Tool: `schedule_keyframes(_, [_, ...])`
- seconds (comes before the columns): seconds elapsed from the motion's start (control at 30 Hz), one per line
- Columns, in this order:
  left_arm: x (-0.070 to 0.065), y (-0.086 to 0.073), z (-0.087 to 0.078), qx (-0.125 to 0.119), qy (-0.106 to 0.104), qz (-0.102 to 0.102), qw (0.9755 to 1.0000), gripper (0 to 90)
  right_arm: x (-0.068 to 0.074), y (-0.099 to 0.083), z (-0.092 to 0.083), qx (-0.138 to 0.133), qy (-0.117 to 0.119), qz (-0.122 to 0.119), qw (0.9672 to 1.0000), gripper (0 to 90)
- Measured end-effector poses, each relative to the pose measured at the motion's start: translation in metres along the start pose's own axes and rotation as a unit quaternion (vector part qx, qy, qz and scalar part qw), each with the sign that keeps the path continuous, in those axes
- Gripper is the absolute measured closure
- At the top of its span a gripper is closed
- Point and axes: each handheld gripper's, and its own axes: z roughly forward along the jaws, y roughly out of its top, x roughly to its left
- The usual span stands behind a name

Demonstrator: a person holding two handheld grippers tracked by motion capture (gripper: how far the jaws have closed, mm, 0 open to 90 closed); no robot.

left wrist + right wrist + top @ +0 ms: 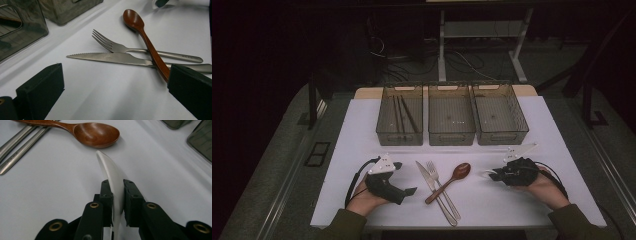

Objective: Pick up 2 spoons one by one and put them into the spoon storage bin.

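A steel knife (434,192), a steel fork (443,189) and a brown wooden spoon (453,179) lie crossed at the table's front middle. My left gripper (404,178) rests to their left with its jaws wide apart and nothing between them. From the left gripper view (115,95) the knife (110,58), fork (117,46) and wooden spoon (140,27) lie just ahead. My right gripper (493,175) sits right of the cutlery, shut on a white curved spoon-like piece (110,170). That piece sticks out toward the wooden spoon's bowl (96,133).
Three smoky clear bins stand in a row at the back: the left bin (399,115) holds dark sticks, the middle bin (451,116) and the right bin (500,115) look bare. The white mat (362,130) covers the table.
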Motion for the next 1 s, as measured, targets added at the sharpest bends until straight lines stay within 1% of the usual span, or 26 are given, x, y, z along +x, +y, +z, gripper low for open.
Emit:
schedule_keyframes(0.13, [0.000,0.000,0.000,0.000,0.000,0.000,1.0000,0.0,-0.001,0.003,-0.002,-0.009,-0.003,0.008,0.9999,78.1])
schedule_keyframes(0.27, [0.000,0.000,0.000,0.000,0.000,0.000,1.0000,0.0,-0.002,0.008,-0.004,-0.020,0.000,0.015,0.9997,78.0])
schedule_keyframes(0.43, [0.000,0.000,0.000,0.000,0.001,-0.001,1.0000,0.0,-0.003,0.014,-0.006,-0.028,-0.001,0.013,0.9995,78.0])
schedule_keyframes(0.7, [-0.001,0.000,0.001,0.003,0.001,0.001,1.0000,0.0,-0.007,0.022,-0.008,-0.041,-0.004,0.023,0.9989,78.0])
schedule_keyframes(0.73, [-0.001,0.000,0.001,0.004,0.001,0.001,1.0000,0.0,-0.008,0.023,-0.008,-0.043,-0.005,0.021,0.9989,78.0])
schedule_keyframes(0.83, [0.000,0.000,0.001,0.004,0.001,0.001,1.0000,0.0,-0.010,0.028,-0.008,-0.048,-0.006,0.024,0.9985,78.0])
schedule_keyframes(1.0, [0.000,0.000,0.000,0.002,0.002,0.001,1.0000,0.0,-0.012,0.037,-0.006,-0.056,-0.006,0.022,0.9981,78.0])
